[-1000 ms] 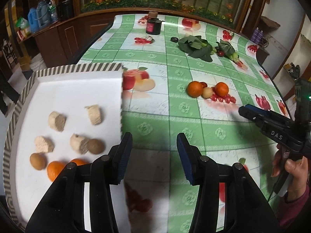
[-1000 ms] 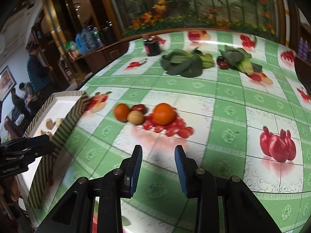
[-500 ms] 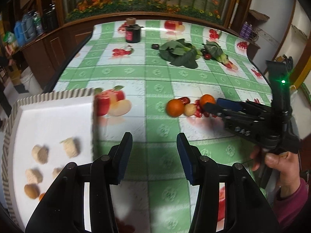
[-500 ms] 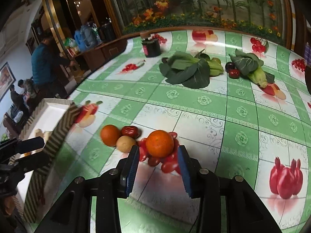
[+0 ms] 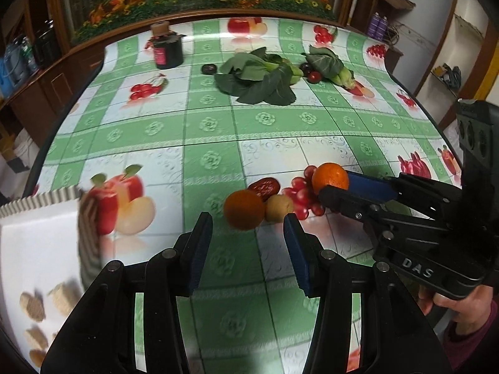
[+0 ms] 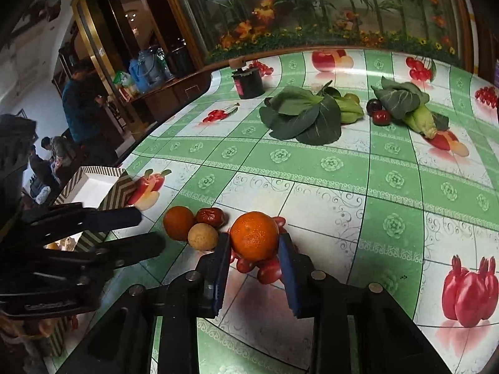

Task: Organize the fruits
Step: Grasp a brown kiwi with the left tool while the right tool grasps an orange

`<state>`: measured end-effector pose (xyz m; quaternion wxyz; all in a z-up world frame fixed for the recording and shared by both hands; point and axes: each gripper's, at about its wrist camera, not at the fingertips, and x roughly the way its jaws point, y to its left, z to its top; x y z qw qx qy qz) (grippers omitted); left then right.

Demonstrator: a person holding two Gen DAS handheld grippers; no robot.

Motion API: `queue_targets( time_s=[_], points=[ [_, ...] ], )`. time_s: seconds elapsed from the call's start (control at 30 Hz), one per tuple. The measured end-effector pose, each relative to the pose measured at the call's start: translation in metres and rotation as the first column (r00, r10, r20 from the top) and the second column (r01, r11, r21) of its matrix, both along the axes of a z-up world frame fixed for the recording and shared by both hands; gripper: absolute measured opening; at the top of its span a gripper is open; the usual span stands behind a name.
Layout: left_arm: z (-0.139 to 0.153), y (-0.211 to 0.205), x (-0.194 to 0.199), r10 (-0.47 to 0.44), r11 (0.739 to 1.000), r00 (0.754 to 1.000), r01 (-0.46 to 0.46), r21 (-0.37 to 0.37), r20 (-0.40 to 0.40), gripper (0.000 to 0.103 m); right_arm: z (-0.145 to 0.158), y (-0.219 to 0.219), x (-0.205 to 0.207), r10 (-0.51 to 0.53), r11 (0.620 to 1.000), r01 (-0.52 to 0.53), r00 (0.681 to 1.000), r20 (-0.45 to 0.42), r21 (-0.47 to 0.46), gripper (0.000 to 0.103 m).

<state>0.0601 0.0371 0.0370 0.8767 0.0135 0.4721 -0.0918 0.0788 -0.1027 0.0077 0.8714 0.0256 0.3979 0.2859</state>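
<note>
Your right gripper (image 6: 253, 251) has just been closing its jaws, which now pinch the orange (image 6: 254, 234) on the worktop (image 6: 343, 168) (over printed cherries). Your left gripper (image 5: 248, 244) stands part open and empty, near the second orange (image 5: 244, 209), with the tray (image 5: 37, 237) at far left.

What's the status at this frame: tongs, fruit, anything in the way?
Right tongs just closing, pads against the orange. Left tongs open, empty, near the second orange. Longan and red date alongside; nothing blocking.
</note>
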Motion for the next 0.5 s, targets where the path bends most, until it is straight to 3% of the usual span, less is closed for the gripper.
queue_targets(
  time_s=[0.3,0.37,0.5],
  points=[
    [-0.016,-0.002,0.025,-0.040,0.998,0.998,0.038,-0.044,-0.048,0.046,-0.002,-0.009,0.006,-0.015,1.000,0.015,1.000,-0.024,0.028,0.030],
    [-0.019,0.001,0.025,-0.034,0.998,0.998,0.032,-0.045,-0.050,0.030,-0.002,-0.011,0.007,-0.016,0.999,0.017,1.000,-0.026,0.031,0.030],
    [-0.019,0.006,0.019,-0.015,0.999,0.999,0.013,-0.052,-0.042,0.030,-0.003,-0.010,0.008,-0.012,0.999,0.013,1.000,-0.029,0.032,0.030]
  ],
)
